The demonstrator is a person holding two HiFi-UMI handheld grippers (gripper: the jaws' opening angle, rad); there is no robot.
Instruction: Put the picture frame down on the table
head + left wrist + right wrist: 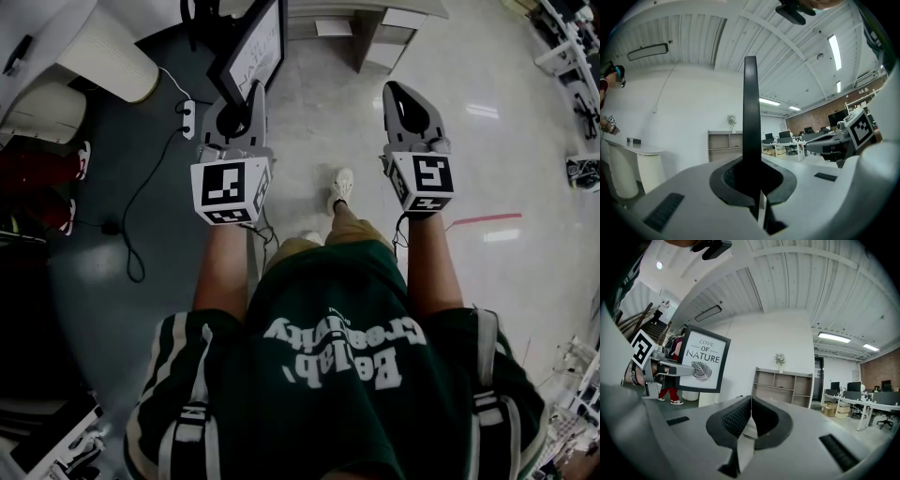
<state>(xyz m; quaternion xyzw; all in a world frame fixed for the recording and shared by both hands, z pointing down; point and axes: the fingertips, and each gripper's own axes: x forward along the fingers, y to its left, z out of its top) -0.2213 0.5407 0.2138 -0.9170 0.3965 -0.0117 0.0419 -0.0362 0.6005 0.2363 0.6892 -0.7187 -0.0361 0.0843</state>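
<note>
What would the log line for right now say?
left hand-held gripper: shut on picture frame, held upright | right hand-held gripper: shut, empty | step: not set down yet

Picture frame [702,359]: "LOVE OF NATURE" in dark letters on its white print
Shirt [337,347]: white lettering across the chest, upside down from the head view, not surely readable

- Left forearm [223,272] and right forearm [433,267] are both bare and stretched out front, side by side, a bit apart.
- Left tool [251,98] points level, with its jaws clamped down on the edge of the picture frame [751,117], which stands upright between them.
- Right tool [398,94] points level too, jaws closed pad to pad with nothing in them.
</note>
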